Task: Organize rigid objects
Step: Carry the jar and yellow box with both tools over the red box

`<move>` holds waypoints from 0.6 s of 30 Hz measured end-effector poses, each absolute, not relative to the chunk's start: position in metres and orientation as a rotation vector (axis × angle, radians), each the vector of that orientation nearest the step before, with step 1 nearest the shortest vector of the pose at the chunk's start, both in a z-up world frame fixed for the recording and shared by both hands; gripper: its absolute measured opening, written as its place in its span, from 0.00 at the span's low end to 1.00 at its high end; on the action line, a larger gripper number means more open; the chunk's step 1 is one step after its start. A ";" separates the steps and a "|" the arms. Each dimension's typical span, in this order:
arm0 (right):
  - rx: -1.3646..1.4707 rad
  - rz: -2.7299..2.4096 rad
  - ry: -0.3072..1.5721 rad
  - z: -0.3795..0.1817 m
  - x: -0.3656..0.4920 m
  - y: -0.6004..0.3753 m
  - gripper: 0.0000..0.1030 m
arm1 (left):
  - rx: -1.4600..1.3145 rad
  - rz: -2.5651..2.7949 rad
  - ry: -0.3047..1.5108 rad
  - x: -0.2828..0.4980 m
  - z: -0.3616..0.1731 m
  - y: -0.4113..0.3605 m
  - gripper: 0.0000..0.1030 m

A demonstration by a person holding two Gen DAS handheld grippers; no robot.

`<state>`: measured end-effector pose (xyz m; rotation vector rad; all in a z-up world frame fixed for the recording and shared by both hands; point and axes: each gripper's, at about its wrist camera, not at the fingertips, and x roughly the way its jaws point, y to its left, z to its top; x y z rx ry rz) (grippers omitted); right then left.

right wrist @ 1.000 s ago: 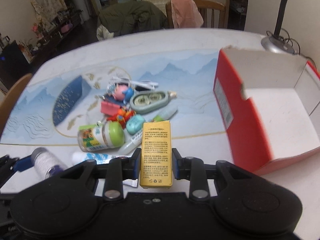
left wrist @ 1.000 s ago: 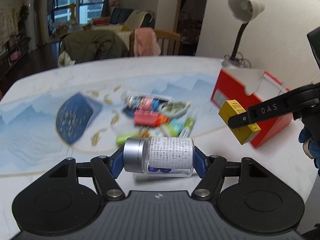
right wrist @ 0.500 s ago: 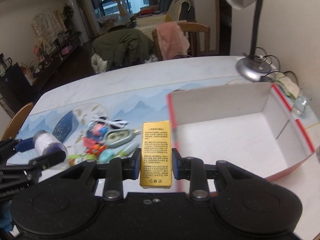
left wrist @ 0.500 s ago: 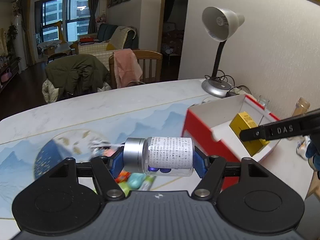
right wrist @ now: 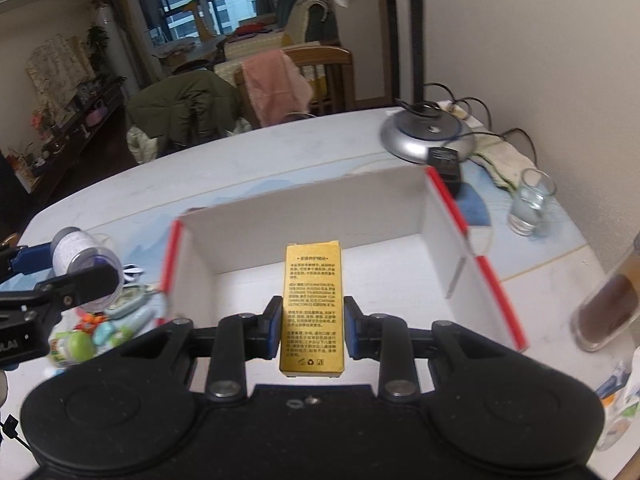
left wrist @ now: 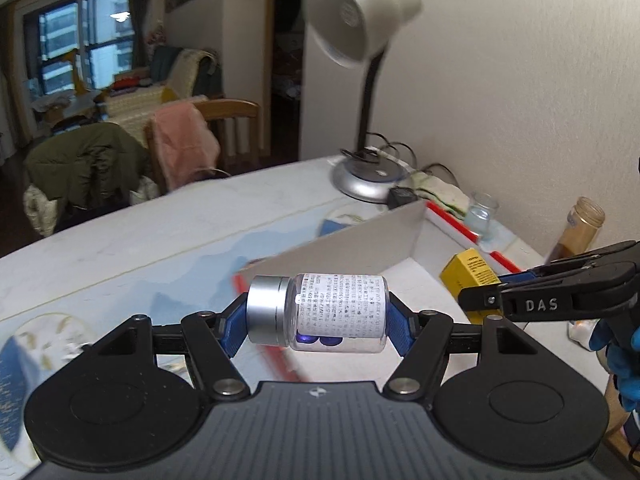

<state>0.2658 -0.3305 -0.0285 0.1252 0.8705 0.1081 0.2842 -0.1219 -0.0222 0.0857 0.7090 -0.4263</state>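
Note:
My left gripper (left wrist: pixel 318 318) is shut on a clear pill bottle (left wrist: pixel 320 312) with a silver cap and a white printed label, held sideways in the air. It hangs just before the near wall of a red cardboard box (left wrist: pixel 400 240) with a white inside. My right gripper (right wrist: pixel 311 324) is shut on a slim gold carton (right wrist: pixel 313 300), held over the open box (right wrist: pixel 400 272). The gold carton (left wrist: pixel 472 272) and the right gripper's fingers (left wrist: pixel 560 296) show at the right of the left wrist view. The bottle (right wrist: pixel 76 248) shows at the left of the right wrist view.
A pile of small toys and tubes (right wrist: pixel 104 324) lies left of the box. A desk lamp (right wrist: pixel 428 136) with cables stands behind it. A drinking glass (right wrist: pixel 532 204) and a jar of brown liquid (right wrist: pixel 608 300) stand right of the box, near the wall.
Both grippers have swung right from over the pile of small items to the box, still holding bottle and carton. The gold carton is now above the box's inside.

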 end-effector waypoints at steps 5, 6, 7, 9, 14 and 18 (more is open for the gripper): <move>0.109 0.106 0.899 -0.042 0.274 -0.354 0.28 | 0.108 -0.459 0.758 0.306 -0.037 -0.161 0.66; 0.106 0.106 0.907 -0.045 0.276 -0.357 0.28 | 0.113 -0.461 0.773 0.311 -0.041 -0.167 0.66; 0.105 0.109 0.916 -0.048 0.278 -0.360 0.28 | 0.116 -0.460 0.786 0.316 -0.044 -0.174 0.66; 0.096 0.109 0.924 -0.052 0.281 -0.364 0.28 | 0.113 -0.472 0.814 0.326 -0.051 -0.184 0.66; 0.073 0.135 0.957 -0.068 0.291 -0.368 0.28 | 0.135 -0.475 0.885 0.351 -0.078 -0.208 0.66; 0.044 0.159 0.989 -0.081 0.301 -0.367 0.28 | 0.155 -0.453 0.954 0.368 -0.102 -0.219 0.66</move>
